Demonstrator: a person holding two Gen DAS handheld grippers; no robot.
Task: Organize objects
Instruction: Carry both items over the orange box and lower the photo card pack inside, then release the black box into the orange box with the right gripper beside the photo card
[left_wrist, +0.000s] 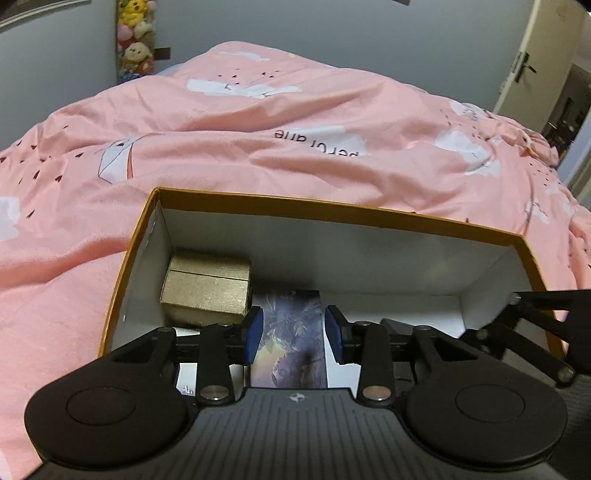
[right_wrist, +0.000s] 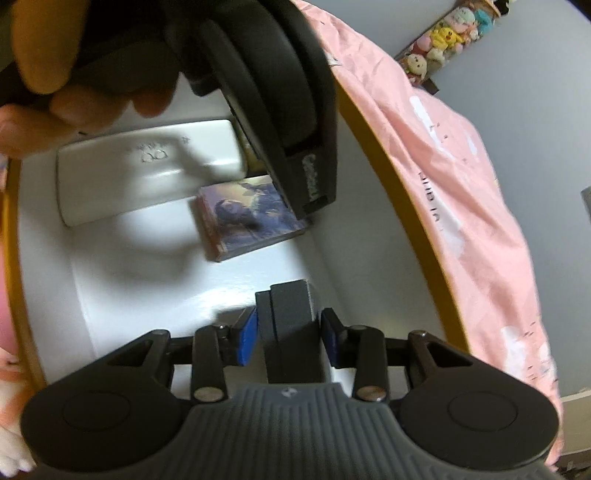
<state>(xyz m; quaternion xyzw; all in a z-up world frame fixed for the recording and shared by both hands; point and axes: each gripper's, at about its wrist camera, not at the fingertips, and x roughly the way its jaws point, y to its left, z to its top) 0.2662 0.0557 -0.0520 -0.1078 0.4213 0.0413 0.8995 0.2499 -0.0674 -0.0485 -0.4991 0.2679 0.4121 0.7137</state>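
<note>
Two grippers reach into the box (left_wrist: 332, 210). Left gripper (left_wrist: 294, 334), jaws parted, straddles the flat card pack (right_wrist: 251, 218), long axis along its fingers. Right gripper (right_wrist: 288, 338) clamps the upright grey block (right_wrist: 291, 325).

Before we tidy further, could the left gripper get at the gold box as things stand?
Probably yes: the gold box sits uncovered in the orange-rimmed box, just left of the left gripper, whose pads stand clear of the picture card.
</note>
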